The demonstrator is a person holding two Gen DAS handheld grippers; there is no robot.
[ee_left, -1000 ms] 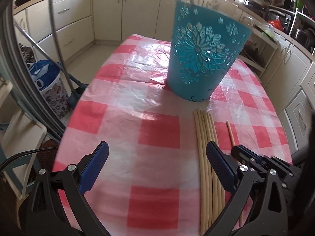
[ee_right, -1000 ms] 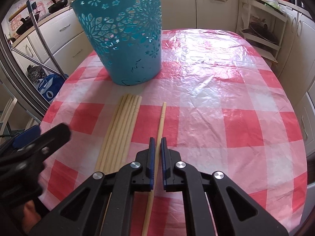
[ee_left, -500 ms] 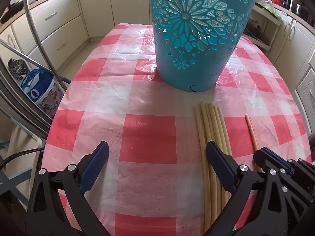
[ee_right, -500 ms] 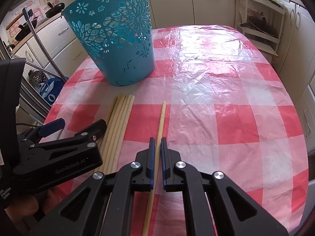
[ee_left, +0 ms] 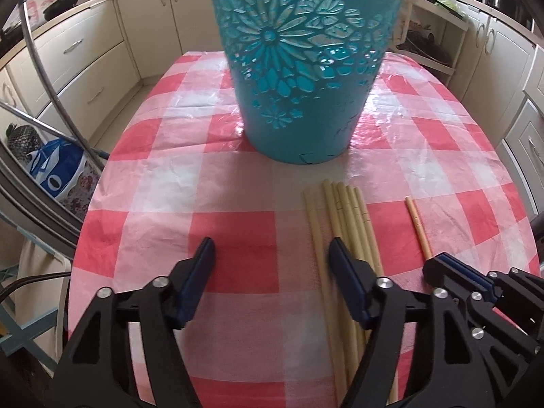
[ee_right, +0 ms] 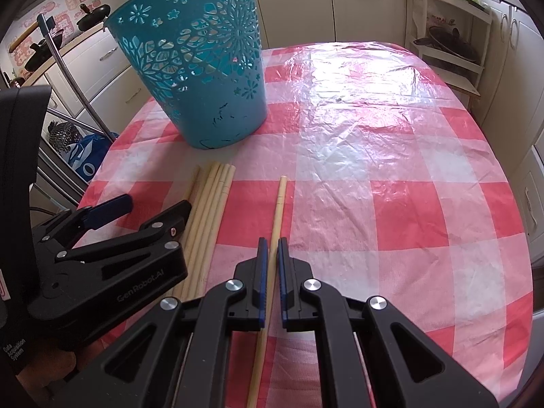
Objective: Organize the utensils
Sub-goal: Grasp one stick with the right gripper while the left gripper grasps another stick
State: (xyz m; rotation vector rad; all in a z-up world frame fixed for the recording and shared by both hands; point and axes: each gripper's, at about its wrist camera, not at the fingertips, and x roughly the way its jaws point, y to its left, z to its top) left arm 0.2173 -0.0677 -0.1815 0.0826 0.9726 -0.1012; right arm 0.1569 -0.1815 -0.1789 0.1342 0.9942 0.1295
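A teal cut-out basket stands upright on the red-and-white checked table; it also shows in the right wrist view. A bundle of several pale wooden sticks lies in front of it, also seen in the right wrist view. A single stick lies apart to their right, and shows in the left wrist view. My left gripper is open, low over the table, its right finger over the bundle. My right gripper is shut on the single stick.
Cream kitchen cabinets surround the table. A blue bag and a metal frame stand at the left. A white shelf rack stands at the far right. The table's right half holds only shiny plastic cover.
My left gripper moved forward toward the basket and its jaws narrowed. The right gripper stayed shut on the single stick, which barely moved.
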